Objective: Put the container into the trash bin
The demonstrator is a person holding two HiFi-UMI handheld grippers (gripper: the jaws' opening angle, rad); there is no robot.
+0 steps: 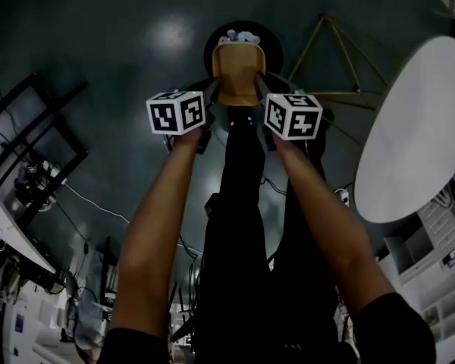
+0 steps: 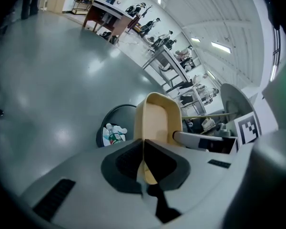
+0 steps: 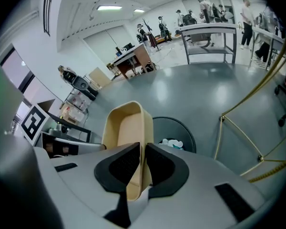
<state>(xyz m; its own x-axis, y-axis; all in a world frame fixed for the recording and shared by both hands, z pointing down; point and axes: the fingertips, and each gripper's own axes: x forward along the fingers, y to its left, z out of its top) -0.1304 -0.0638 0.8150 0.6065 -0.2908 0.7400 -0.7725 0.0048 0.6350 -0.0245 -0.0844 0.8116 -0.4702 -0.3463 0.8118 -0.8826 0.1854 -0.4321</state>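
Note:
A tan oblong container (image 1: pixel 239 73) hangs over the round black trash bin (image 1: pixel 216 40), held on both sides. My left gripper (image 1: pixel 212 108) is shut on the container's left wall (image 2: pixel 142 128). On the right wall (image 3: pixel 145 128) my right gripper (image 1: pixel 259 101) is shut. In the left gripper view the bin (image 2: pixel 109 123) shows left of the container, with bottles and white litter (image 2: pixel 113 133) inside. The right gripper view has the bin (image 3: pixel 174 130) just right of the container, litter (image 3: pixel 171 143) at its bottom. The container looks empty.
A round white table top (image 1: pixel 421 127) stands at the right, with a gold wire frame (image 1: pixel 341 59) between it and the bin. Black racks and cables (image 1: pixel 30 150) lie at the left. Desks, tables and people stand far off across the grey floor (image 2: pixel 52 80).

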